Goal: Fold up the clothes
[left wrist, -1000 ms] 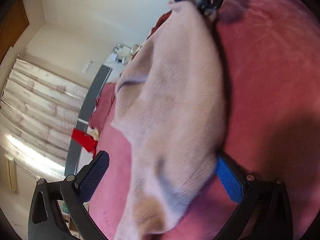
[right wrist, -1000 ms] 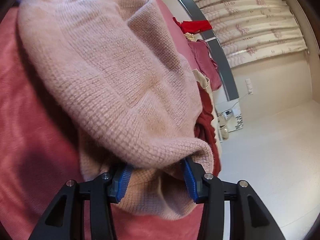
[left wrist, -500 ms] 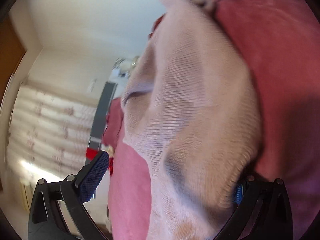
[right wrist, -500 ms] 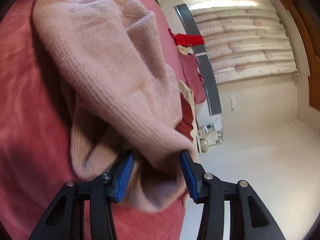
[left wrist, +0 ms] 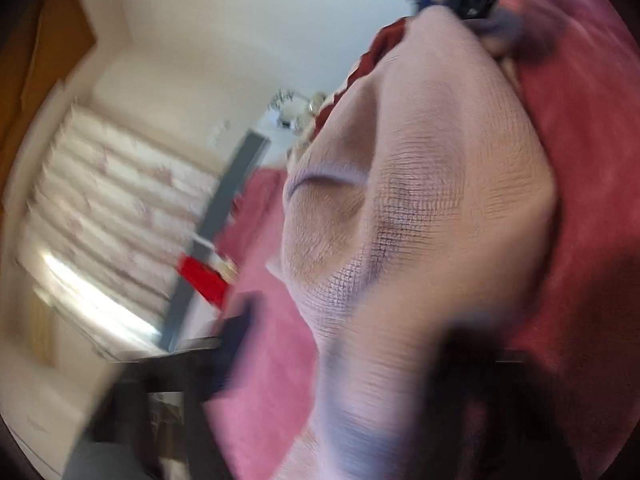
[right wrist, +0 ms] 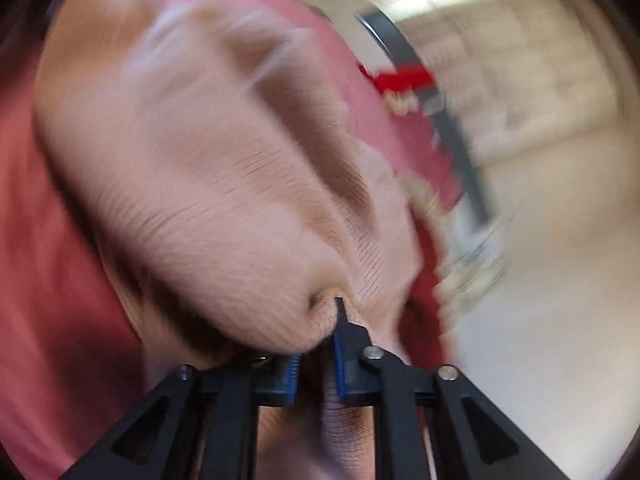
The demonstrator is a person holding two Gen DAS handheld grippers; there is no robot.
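Right gripper [right wrist: 316, 344] just closed, pinching a fold of pink knitted sweater [right wrist: 208, 184]. Left gripper [left wrist: 360, 360] blurred, just narrowed with sweater between; grip unclear. Red blanket [right wrist: 44, 280] beneath.

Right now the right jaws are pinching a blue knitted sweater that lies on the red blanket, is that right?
Not quite: the sweater is pale pink, not blue. The right wrist view shows it best; only the pads on the jaws are blue. The rest holds: the right gripper has just been closing and now pinches a fold of the knit, and the sweater lies on the red blanket.
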